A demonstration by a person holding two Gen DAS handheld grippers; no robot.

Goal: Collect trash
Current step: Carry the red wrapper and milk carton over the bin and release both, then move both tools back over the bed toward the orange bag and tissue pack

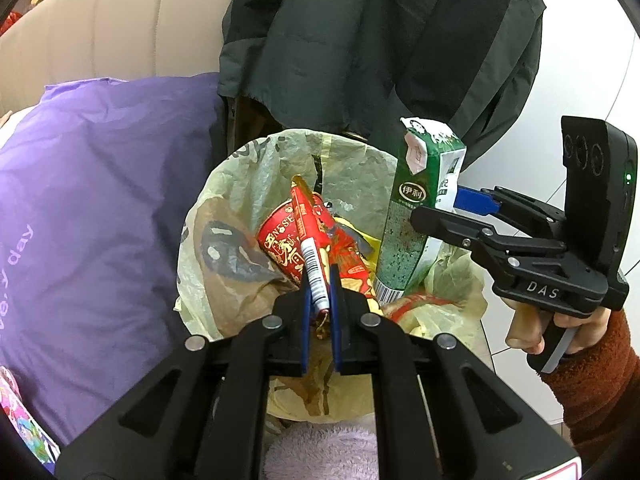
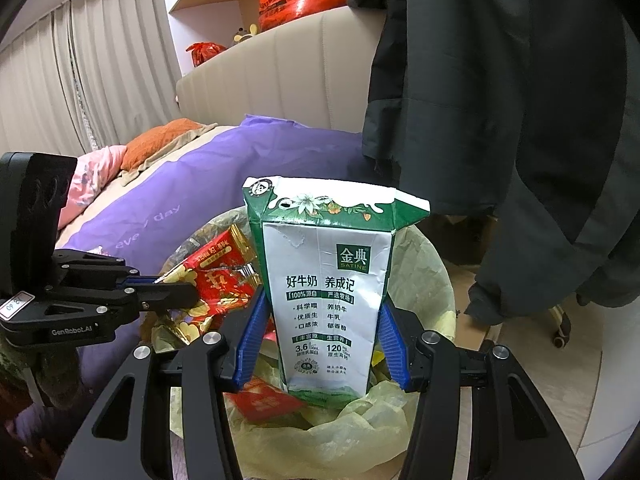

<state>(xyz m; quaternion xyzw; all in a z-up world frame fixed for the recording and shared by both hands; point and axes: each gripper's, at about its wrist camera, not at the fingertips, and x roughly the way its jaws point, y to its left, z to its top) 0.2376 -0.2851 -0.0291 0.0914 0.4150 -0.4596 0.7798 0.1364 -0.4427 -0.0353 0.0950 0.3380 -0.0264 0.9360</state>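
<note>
A bin lined with a yellowish bag [image 1: 224, 208] [image 2: 432, 280] stands beside the bed, with red packets and other trash inside. My left gripper [image 1: 320, 280] [image 2: 192, 292] is shut on a red and gold wrapper [image 1: 304, 216] [image 2: 216, 276], holding it over the bin's mouth. A green and white milk carton [image 1: 420, 200] [image 2: 328, 288] stands upright over the right side of the bin. My right gripper [image 2: 323, 300] [image 1: 444, 206] is shut on it, blue pads pressing its two sides. The carton's bottom edge sits among the bag's folds.
A purple duvet [image 1: 100, 200] [image 2: 208, 184] lies left of the bin. A dark jacket [image 1: 380, 40] [image 2: 500, 100] hangs just behind and over it. A beige headboard [image 1: 100, 28] is behind. A hand in a rust sleeve [image 1: 580, 360] holds the right gripper. Pale floor [image 2: 560, 360] lies at right.
</note>
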